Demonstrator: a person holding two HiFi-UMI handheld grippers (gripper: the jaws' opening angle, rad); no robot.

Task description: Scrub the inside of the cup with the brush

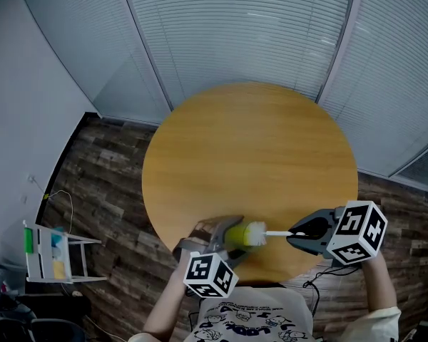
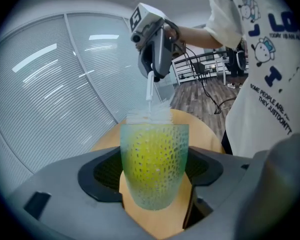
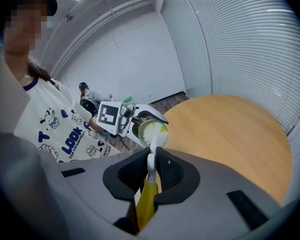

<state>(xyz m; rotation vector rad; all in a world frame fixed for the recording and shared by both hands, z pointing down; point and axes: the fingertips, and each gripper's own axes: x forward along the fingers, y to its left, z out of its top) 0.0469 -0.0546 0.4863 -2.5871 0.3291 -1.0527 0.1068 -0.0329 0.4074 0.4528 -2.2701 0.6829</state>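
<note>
A translucent cup (image 2: 154, 166) with a green-yellow tint and dimpled wall sits between the pads of my left gripper (image 2: 155, 170), which is shut on it. In the head view the cup (image 1: 235, 236) lies tilted on its side over the table's near edge, its mouth facing right. A brush with a white stem (image 3: 151, 161) and a yellow handle (image 3: 146, 204) is clamped in my right gripper (image 3: 151, 173). Its white bristle head (image 1: 256, 233) is at the cup's mouth, partly inside it. The right gripper (image 1: 294, 234) points left at the cup.
A round wooden table (image 1: 250, 148) fills the middle, with slatted blinds behind it. A small white shelf cart (image 1: 53, 255) stands on the dark plank floor at the left. Cables (image 1: 321, 271) lie on the floor under the right gripper.
</note>
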